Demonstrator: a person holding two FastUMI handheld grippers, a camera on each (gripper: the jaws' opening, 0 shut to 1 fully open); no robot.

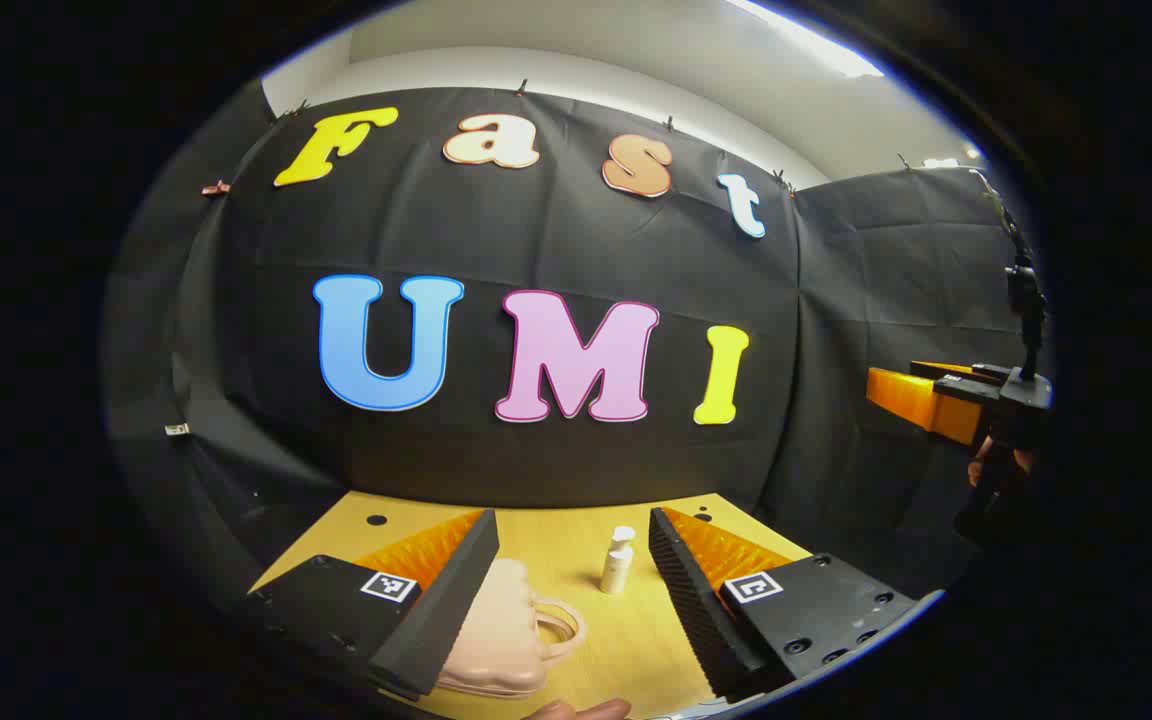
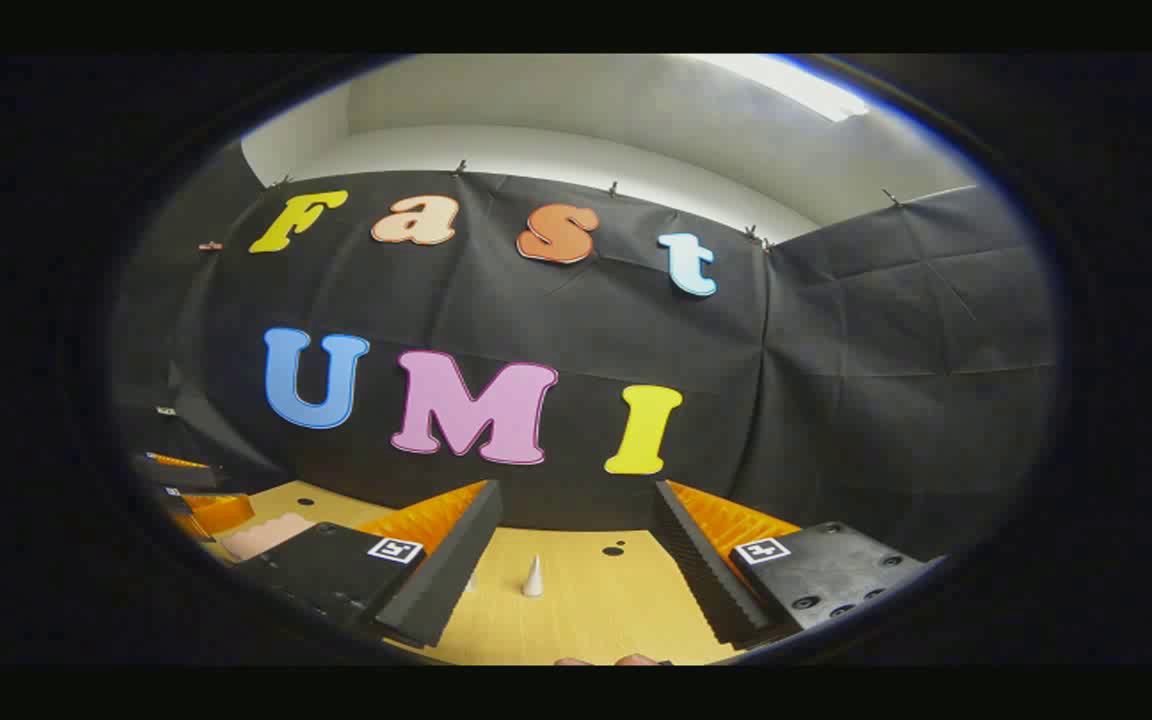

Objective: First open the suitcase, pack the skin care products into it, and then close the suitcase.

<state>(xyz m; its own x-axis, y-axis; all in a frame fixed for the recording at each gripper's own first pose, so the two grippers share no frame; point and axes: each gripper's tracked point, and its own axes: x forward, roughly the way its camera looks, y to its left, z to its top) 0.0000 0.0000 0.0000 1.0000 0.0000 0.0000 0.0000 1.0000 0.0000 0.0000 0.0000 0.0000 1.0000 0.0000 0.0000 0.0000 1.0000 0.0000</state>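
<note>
The suitcase (image 1: 496, 630), a small pale pink case with rounded corners and a loop handle facing the bottle, lay closed on the wooden table (image 1: 576, 540), partly under the left finger of my left gripper (image 1: 573, 590). Just beside it, between that gripper's fingers and farther off, stood a small white bottle (image 1: 617, 562), upright. In the right gripper view a white cone-shaped item (image 2: 533, 577) stood on the table between the fingers of my right gripper (image 2: 576, 580), and a corner of the pink case showed at far left. Both sets of tongs were spread wide and held nothing; both hung above the table. My judgement: the case being light and smooth, a one-sided push on its lid could slide it into the bottle and topple it; the narrow cone could tip just as readily under a clumsy pinch.
</note>
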